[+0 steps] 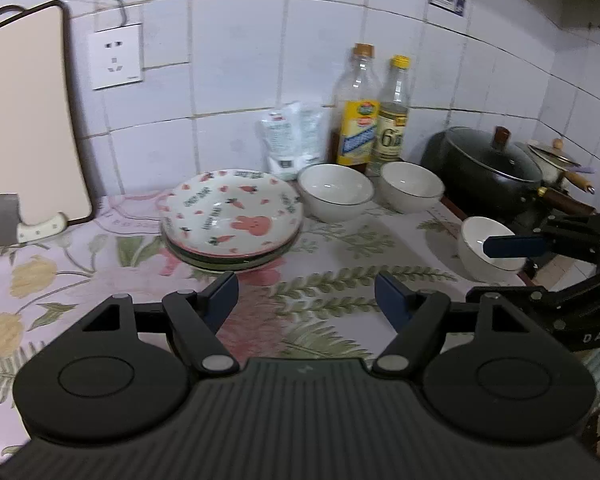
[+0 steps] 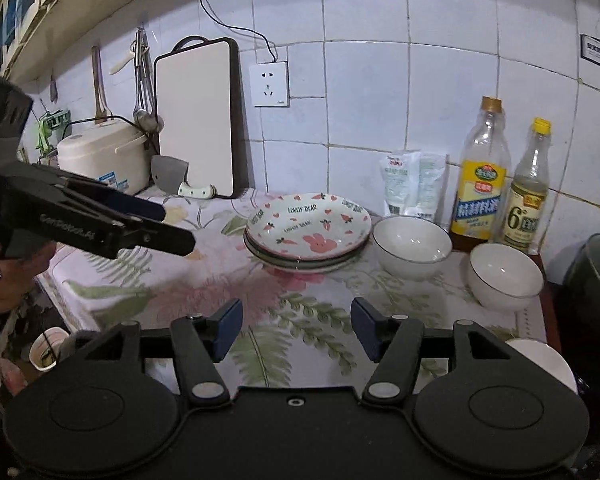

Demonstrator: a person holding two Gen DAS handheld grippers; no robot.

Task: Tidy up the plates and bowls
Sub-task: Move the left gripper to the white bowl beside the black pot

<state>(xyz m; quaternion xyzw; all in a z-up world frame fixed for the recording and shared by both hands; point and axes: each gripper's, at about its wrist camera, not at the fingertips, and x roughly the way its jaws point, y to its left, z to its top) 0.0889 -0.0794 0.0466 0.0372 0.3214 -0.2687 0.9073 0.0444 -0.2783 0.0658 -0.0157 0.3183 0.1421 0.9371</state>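
White wall tiles are backing a counter dressed in a floral cloth [image 1: 332,280], and on that cloth I am seeing the plate stack [image 1: 233,220]: a rabbit-and-carrot printed plate is sitting on top of the others, toward the back of the counter. Just beside it to the right, a first white bowl [image 1: 335,191] is standing upright, and a second white bowl [image 1: 411,186] is standing next to that one; I cannot tell whether their rims are touching. A third white bowl [image 1: 486,246] is resting apart from the pair, near the counter's right edge.

My left gripper [image 1: 306,300] is hovering over the cloth in front of the stack, its jaws spread wide with nothing between them. My right gripper [image 2: 296,330] is likewise hanging above the cloth, jaws apart and gripping nothing; in the left wrist view one of its blue pads is crossing in front of the third bowl, though I cannot tell whether it is touching.

Behind the bowls, an oil bottle [image 2: 482,184] and a vinegar bottle [image 2: 526,200] are standing against the wall, with a white pouch [image 2: 410,184] beside them. A dark lidded pot [image 1: 486,166] is sitting at the far right. To the left, a cutting board [image 2: 196,120] is leaning upright against the tiles, a cleaver [image 2: 176,176] propped at its foot, and a rice cooker [image 2: 102,156] is standing beyond it.
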